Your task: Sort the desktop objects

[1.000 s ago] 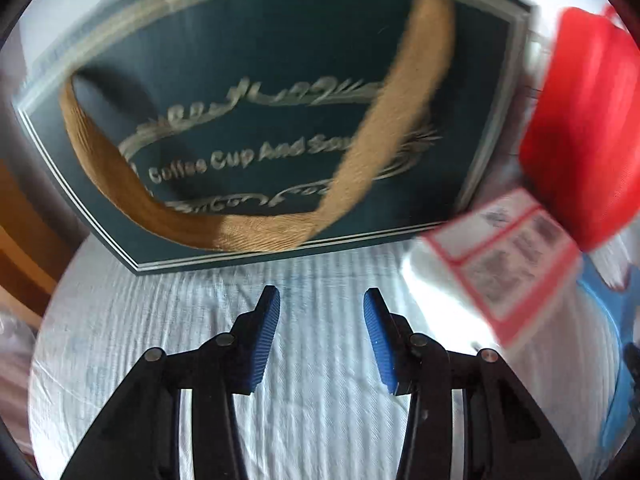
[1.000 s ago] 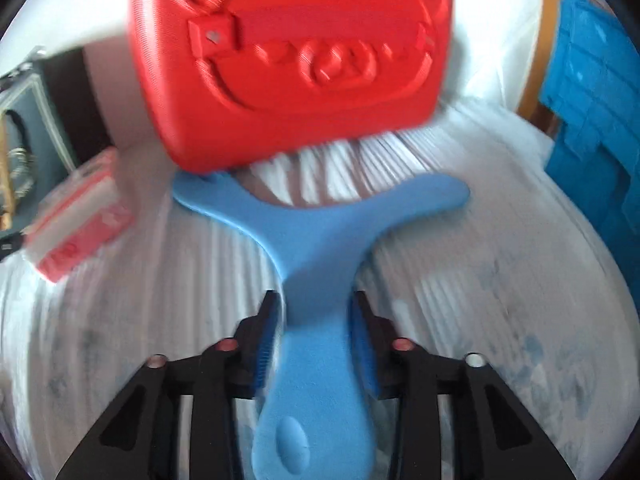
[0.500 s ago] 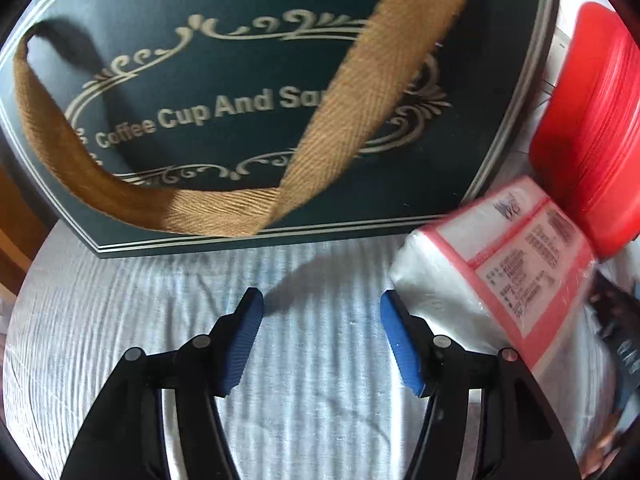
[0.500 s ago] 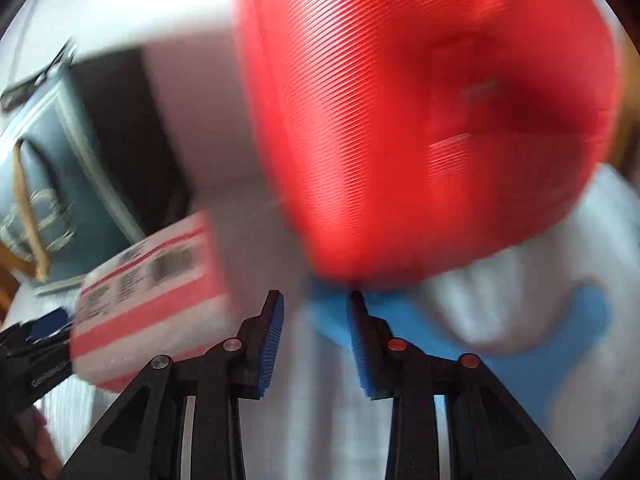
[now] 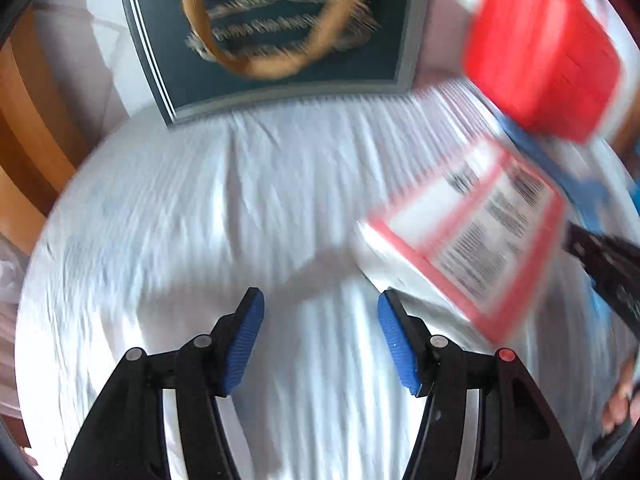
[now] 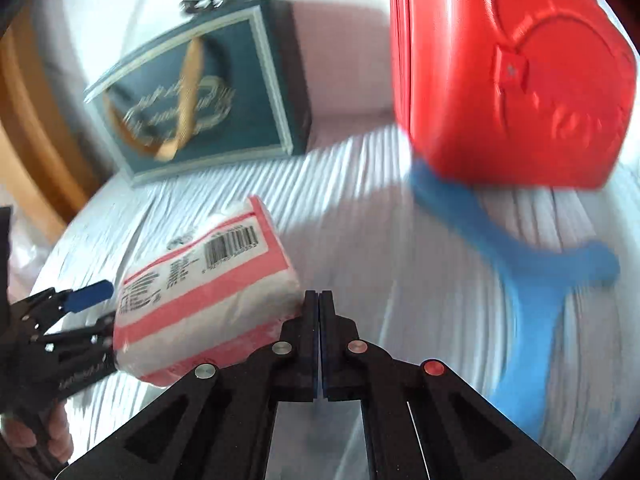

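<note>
One green box (image 5: 280, 32) stood far; one red case (image 6: 508, 72) far right; one tissue pack (image 5: 468, 236) lay just right of the left gripper (image 5: 320, 336), long axis slanting away; its fingers part-open, empty; right gripper (image 6: 319, 304) pressed shut, empty; one blue paddle (image 6: 524, 280).

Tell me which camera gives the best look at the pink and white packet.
The right wrist view. There the pink and white packet is fairly sharp, with its barcode and printed label readable as shapes and its whole length visible. In the left wrist view the same packet is smeared by motion blur, so its print is only streaks.
</note>
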{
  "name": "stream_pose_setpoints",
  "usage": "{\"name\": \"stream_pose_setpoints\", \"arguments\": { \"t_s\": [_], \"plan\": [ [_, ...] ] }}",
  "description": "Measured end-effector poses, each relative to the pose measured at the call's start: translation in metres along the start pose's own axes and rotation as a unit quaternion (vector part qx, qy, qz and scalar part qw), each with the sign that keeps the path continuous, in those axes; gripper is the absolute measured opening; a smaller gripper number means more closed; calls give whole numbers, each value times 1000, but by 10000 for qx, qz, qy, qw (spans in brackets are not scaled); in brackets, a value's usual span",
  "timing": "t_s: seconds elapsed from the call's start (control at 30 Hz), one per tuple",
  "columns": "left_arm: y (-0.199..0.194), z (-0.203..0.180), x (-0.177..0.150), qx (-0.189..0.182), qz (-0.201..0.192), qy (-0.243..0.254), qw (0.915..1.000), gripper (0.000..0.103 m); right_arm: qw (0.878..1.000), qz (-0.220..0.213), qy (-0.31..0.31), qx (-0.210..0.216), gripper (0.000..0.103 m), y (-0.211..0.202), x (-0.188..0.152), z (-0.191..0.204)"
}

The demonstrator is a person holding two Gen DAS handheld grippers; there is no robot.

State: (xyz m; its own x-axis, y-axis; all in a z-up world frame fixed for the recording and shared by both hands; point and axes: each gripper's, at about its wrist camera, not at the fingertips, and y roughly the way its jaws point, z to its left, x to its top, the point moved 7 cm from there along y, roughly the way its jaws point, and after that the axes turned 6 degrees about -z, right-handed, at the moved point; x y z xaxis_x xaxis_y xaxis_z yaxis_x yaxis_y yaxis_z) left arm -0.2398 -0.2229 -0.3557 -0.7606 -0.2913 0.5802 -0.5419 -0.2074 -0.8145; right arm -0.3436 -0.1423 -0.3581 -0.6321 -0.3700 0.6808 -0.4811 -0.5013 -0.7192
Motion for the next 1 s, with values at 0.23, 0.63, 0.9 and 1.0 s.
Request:
{"name": "stream_pose_setpoints", "arguments": {
  "t_s": [0.23, 0.63, 0.9, 1.0],
  "plan": [
    [-52, -10, -11, 18, -396, 345, 9986, 88, 9995, 35, 271, -184, 42, -54, -49, -12],
    [21, -60, 107, -763, -528, 1413, 9856, 103, 9938, -94, 880, -668, 64, -117, -56, -92],
    [43, -40, 67, -1250, 83, 337, 9915, 103, 9971, 471, 590, 115, 64, -81, -69, -48],
    [32, -37, 47, -1405, 100, 290, 9896, 103, 9968, 571, 422, 372, 63, -47, -58, -18]
  ]
}}
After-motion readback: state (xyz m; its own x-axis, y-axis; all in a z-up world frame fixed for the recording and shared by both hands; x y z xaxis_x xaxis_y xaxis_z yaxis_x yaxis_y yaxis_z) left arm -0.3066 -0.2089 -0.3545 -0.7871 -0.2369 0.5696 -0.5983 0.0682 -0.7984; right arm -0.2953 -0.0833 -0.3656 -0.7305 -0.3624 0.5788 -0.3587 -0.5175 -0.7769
